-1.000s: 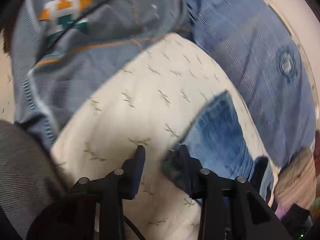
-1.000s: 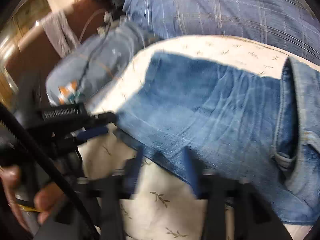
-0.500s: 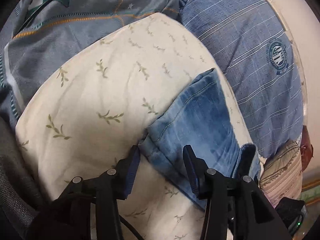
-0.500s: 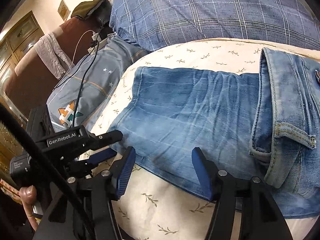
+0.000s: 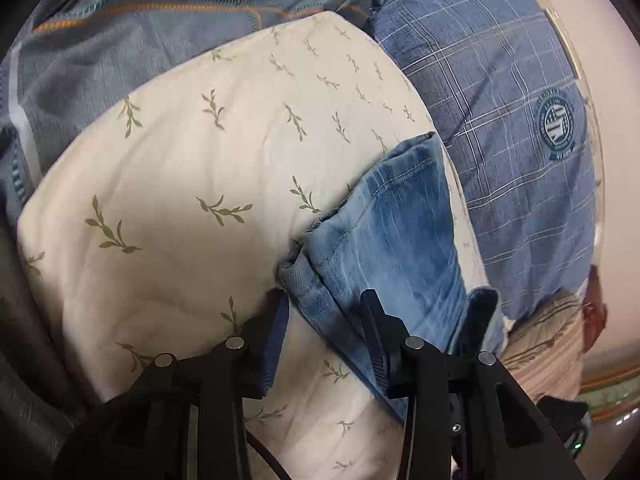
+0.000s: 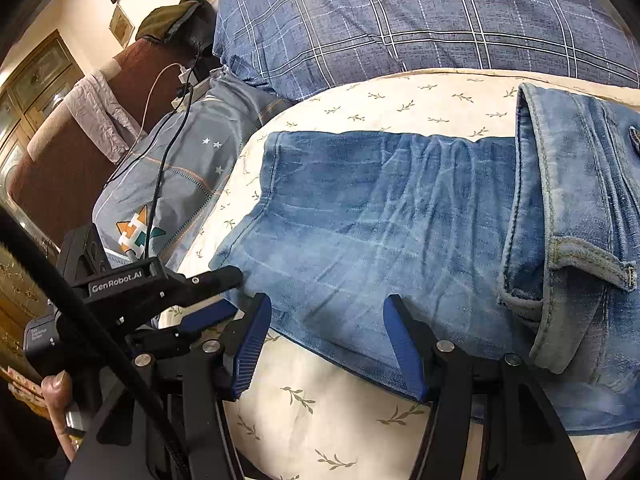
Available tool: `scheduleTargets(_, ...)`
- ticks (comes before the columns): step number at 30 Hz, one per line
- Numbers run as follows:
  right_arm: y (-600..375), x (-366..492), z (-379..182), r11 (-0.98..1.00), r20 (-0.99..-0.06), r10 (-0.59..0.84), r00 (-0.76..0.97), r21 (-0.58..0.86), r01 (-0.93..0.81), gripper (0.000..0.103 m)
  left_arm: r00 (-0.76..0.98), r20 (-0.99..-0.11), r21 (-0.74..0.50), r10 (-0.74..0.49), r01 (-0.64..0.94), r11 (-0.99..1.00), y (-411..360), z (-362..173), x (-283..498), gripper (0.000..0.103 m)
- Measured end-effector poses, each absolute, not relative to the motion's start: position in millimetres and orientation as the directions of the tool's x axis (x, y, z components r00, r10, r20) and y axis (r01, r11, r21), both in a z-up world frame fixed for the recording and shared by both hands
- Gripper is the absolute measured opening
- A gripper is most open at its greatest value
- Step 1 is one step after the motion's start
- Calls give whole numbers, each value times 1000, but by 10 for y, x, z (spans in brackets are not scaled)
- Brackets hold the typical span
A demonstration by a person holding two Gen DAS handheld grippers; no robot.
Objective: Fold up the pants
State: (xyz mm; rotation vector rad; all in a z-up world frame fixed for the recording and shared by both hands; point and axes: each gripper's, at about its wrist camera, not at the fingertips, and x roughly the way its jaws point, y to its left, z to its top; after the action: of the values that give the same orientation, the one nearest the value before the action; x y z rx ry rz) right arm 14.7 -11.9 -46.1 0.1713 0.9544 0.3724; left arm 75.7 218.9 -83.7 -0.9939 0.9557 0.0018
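Left wrist view: left gripper (image 5: 322,304) jaws apart, just been closing, corner of pants (image 5: 384,248) hem between fingers (image 5: 276,332), pads not yet pressing denim. Right wrist view: right gripper (image 6: 326,308) spread wide, near edge of pants (image 6: 372,220) leg lying between fingers, nothing gripped; left gripper (image 6: 224,280) at hem corner on left. Pants lay flat across cream leaf-print pillow (image 6: 400,96), waistband folded over at right. Beyond, grey-blue quilt (image 6: 192,152), blue plaid pillow (image 6: 400,12).
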Motion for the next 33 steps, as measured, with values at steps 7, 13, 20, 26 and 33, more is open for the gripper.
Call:
scheduleTargets(7,-118,153,-480,922,-763,388,517,314,-227,61,615,-703,-685,-357,-449,575,2180,-821,1043,36)
scheduleTargets(13,-161,149,-444,920,-755,391,526,325,-218,61,651,-705,-641,-281,-415,646,2039,-710,956,20)
scheduleTargets(20,-268,378,-287,875,-744,481,464,436,-209,66,641,-734,-560,-225,-384,734,1884,-588,1096,15)
scheduleTargets(26,-425,670,104,798,-715,602,357,553,-239,81,754,-643,-346,-134,-130,929,1276,21,967,13)
scheduleTargets(33,-553,848,664,738,-676,673,302,582,-341,81,825,-499,-184,-265,198,963,450,351,578,11)
